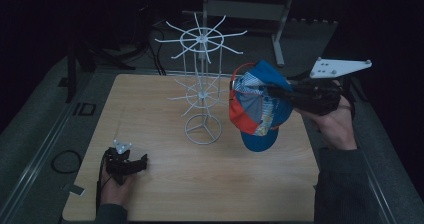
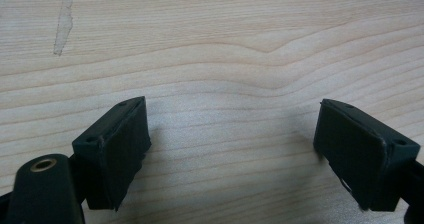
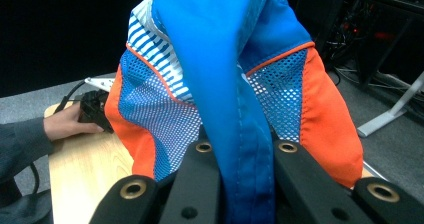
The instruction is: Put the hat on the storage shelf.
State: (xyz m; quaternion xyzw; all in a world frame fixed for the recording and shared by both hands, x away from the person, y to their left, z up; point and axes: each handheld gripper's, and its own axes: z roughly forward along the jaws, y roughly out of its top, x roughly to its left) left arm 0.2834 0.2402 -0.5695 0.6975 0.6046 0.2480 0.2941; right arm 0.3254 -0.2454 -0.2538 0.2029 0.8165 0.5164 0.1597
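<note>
Cap (image 1: 257, 106): blue, orange and white, mesh panels, striped section. Held off the tabletop (image 1: 165, 184) by the right hand-held gripper (image 1: 280, 95), whose jaws are clamped tight on a fold of the blue cloth; in the right gripper view the cloth (image 3: 235, 134) runs straight up from between the two black jaws, and the crown and brim hang loose beyond them.

Rack (image 1: 202, 84): white wire stand, ring foot, two tiers of radiating prongs. Stands just beyond the cap, on the far side from the right hand-held gripper, apart from it.

Left hand-held gripper (image 1: 131, 165): jaws spread wide, nothing between them, resting low over bare wood; well apart from the cap and the rack. In the left gripper view the pads (image 2: 120, 149) frame wood grain alone.

Step in hand, as judged: hanging the cap on a prong of the rack.

Handling notes:
- Keep the clamp firm; the grip is on thin cloth, and slack could let it slip.
- Bring the cap's opening or back strap over a prong tip, then slide inward along the prong before letting go.
- Approach from above the chosen prong so that the drooping brim does not catch the lower tier.
- The rack looks light; a sideways push may tip it. The free left hand-held gripper could steady the foot.
</note>
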